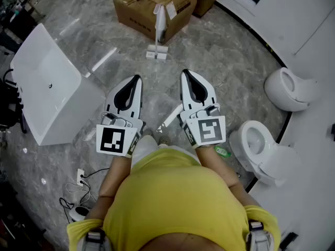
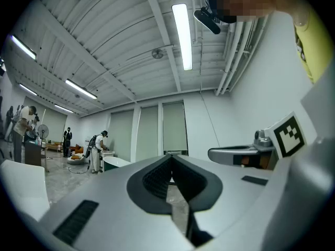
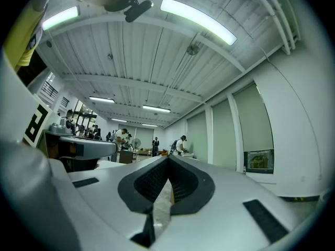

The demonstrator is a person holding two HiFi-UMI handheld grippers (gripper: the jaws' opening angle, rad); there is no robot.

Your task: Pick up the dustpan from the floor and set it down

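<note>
The white dustpan (image 1: 157,52) stands on the grey floor by a cardboard box, its long handle (image 1: 159,20) upright. My two grippers are held level side by side, well short of it. The left gripper (image 1: 137,79) has its jaws together with nothing between them. The right gripper (image 1: 184,72) is also shut and empty. In the left gripper view the dark pads (image 2: 157,179) meet at the tip, and the right gripper (image 2: 246,153) shows beside them. The right gripper view shows its pads (image 3: 180,184) closed too. Neither gripper view shows the dustpan.
Cardboard boxes (image 1: 157,1) lie behind the dustpan. A white tub (image 1: 47,88) stands at the left. Two white toilets (image 1: 269,150) (image 1: 288,90) stand at the right along a curved wall. Cables and a plug (image 1: 79,178) lie at the lower left. People work far off (image 2: 97,150).
</note>
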